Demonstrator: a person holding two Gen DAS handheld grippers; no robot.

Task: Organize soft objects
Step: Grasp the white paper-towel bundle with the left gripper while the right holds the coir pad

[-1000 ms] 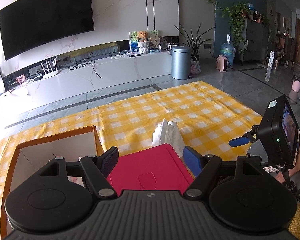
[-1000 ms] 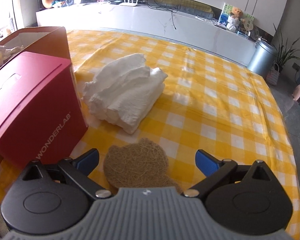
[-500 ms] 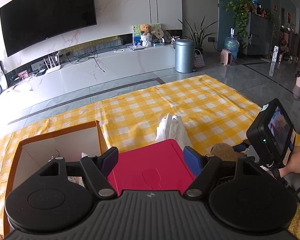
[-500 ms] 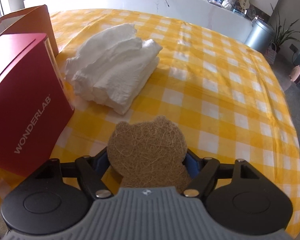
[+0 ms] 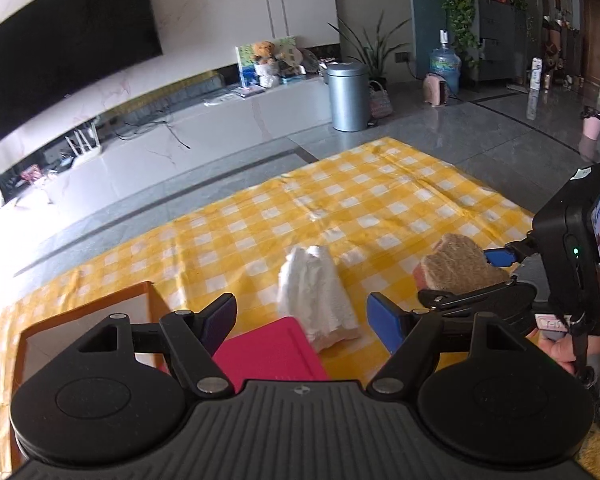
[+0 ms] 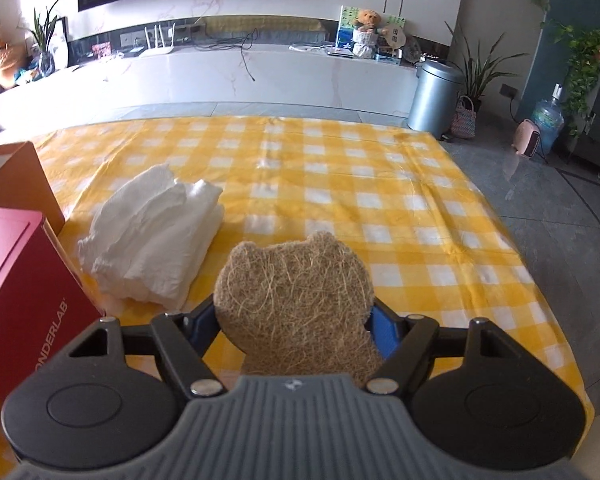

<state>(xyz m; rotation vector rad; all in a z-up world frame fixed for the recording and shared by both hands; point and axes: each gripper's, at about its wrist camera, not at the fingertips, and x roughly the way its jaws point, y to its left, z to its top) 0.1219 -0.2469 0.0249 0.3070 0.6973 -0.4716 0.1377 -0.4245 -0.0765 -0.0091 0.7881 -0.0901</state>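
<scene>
A yellow and white checked cloth [image 6: 380,184] covers the tabletop and is the largest thing in both views. At its left side stands an open brown cardboard box [image 5: 88,320], and just beside this box, nearer to the cameras, is a red box [image 6: 16,292] with white letters on its side. A folded white towel [image 6: 156,248] lies on the cloth near the red box, but I cannot tell if the two touch. The left gripper [image 5: 302,318] hangs above the red box and the near end of the towel; its jaws are spread wide and nothing is between them. The right gripper [image 6: 296,320] pinches a brown fibre pad [image 6: 296,296] in the shape of a bear head, with one blue finger on each side of it. The pad is lifted above the cloth, to the right of the towel, and its two round ears point away from the camera. In the left wrist view a pink layer shows under the brown fibre.
</scene>
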